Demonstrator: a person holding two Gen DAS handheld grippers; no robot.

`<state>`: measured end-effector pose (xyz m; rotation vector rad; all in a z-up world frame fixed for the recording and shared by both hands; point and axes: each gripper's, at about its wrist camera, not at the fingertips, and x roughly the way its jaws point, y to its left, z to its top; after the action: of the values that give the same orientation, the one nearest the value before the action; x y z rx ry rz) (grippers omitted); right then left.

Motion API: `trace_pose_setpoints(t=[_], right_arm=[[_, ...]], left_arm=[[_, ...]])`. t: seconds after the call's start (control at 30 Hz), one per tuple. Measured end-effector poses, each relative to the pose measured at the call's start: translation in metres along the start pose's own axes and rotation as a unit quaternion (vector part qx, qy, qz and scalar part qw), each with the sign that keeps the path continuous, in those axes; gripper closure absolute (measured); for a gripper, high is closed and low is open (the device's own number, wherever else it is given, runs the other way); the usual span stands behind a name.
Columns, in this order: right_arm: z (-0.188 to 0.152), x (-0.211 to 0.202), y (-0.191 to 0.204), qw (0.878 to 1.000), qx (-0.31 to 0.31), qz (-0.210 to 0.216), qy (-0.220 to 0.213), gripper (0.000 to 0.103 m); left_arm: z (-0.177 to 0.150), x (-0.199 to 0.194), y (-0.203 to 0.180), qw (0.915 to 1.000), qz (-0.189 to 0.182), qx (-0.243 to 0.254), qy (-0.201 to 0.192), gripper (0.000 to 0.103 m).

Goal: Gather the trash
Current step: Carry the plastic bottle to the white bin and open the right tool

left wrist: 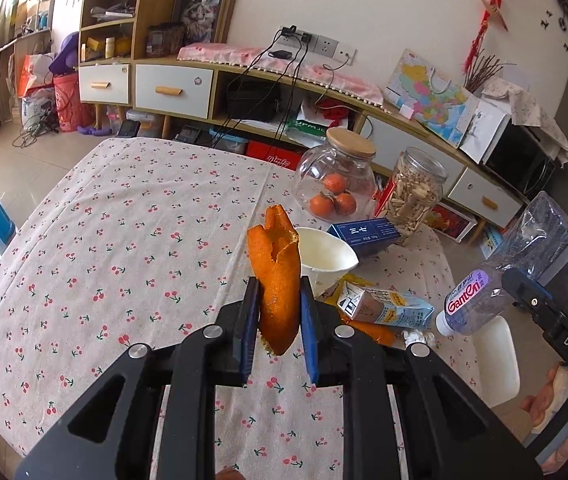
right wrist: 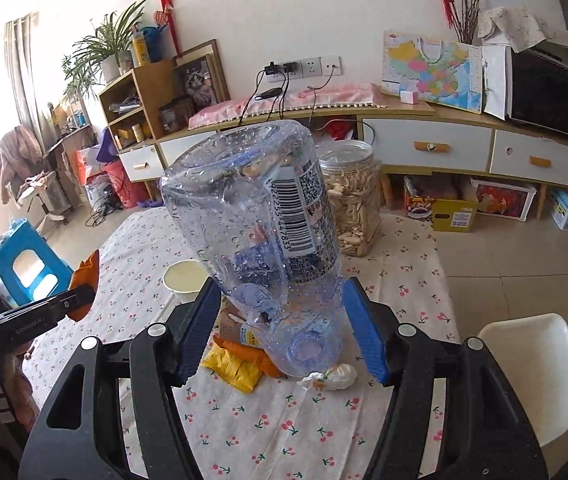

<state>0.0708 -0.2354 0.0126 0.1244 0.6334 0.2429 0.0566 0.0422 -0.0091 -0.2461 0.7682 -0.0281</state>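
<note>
My left gripper point(left wrist: 279, 300) is shut on an orange peel point(left wrist: 277, 276) and holds it above the cherry-print tablecloth point(left wrist: 123, 240). My right gripper point(right wrist: 281, 308) is shut on a clear empty plastic bottle point(right wrist: 259, 216), held base up; the bottle also shows in the left wrist view point(left wrist: 516, 264). On the table lie a paper cup point(left wrist: 324, 258), a small drink carton point(left wrist: 384, 308), a yellow wrapper point(right wrist: 231, 368), more orange peel point(left wrist: 372, 330) and a crumpled white tissue point(right wrist: 332, 376).
A glass jar of tangerines point(left wrist: 336, 180), a plastic jar of snacks point(right wrist: 354, 208) and a blue box point(left wrist: 366, 234) stand at the table's far side. A white chair point(right wrist: 532, 372) is at the right. A blue stool point(right wrist: 31, 268) stands at the left.
</note>
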Motion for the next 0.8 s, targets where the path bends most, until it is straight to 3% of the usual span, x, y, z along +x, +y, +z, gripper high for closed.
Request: trace_pose_setpoints(t=[0.37,0.6,0.8], right_arm=[[0.0,-0.036,-0.089,0.988,0.067,-0.131,-0.04,0.043],[-0.01,-0.042,-0.179,0.961,0.177,-0.213,-0.017,0.043],[-0.018,-0.052,-0.222,0.939,0.241,-0.248,-0.003,0.037]], left_arm=[[-0.004,0.009,-0.074,0.9983,-0.036,0.043,0.016,0.084],[-0.005,0.015,-0.14,0.9929,-0.071,0.093,0.021,0.084],[-0.014,0.023,-0.203,0.9851,-0.102,0.135,0.032,0.084]])
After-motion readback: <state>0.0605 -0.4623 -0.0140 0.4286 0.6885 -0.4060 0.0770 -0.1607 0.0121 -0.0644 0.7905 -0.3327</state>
